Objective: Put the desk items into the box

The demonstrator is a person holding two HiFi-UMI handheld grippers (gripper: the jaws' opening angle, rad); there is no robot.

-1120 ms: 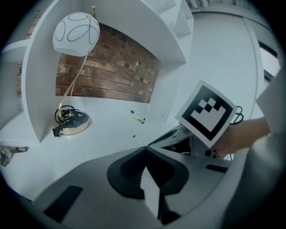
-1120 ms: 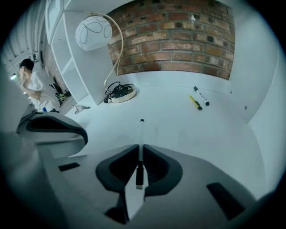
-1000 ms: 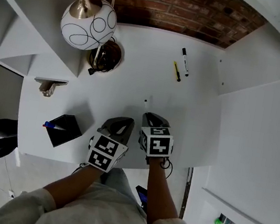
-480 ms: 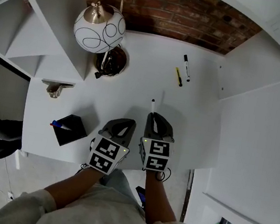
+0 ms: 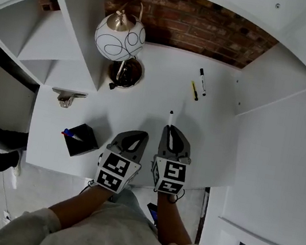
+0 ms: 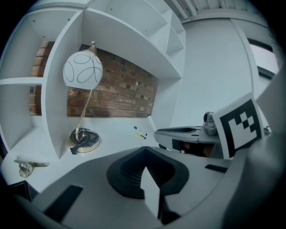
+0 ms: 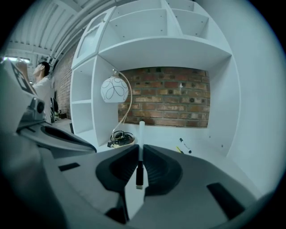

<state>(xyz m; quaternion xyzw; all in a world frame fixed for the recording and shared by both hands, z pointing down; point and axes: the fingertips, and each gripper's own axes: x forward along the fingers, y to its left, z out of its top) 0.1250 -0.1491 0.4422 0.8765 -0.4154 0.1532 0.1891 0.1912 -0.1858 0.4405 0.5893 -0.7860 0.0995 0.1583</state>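
Note:
My right gripper [image 5: 170, 129] is shut on a white marker [image 5: 170, 118] with a black cap, which pokes forward out of the jaws over the white desk [image 5: 145, 100]. The same marker [image 7: 140, 152] stands upright between the jaws in the right gripper view. My left gripper [image 5: 135, 136] hovers beside it, shut and empty, near the desk's front edge. At the front left sits the black box [image 5: 80, 140] with a blue pen [image 5: 70, 133] in it. A black marker [image 5: 202, 82] and a yellow pen [image 5: 194, 90] lie at the back right.
A white globe lamp [image 5: 119, 36] rises from a round base [image 5: 125, 72] with coiled cable at the back left. A small metal clip [image 5: 64, 97] lies by the white shelf divider [image 5: 80, 37]. Shelf walls flank the desk on both sides. A person [image 7: 42, 74] stands far to the left.
The head view has shifted. My right gripper has turned the white marker to point straight forward and moved it slightly right. The left gripper has stayed beside it.

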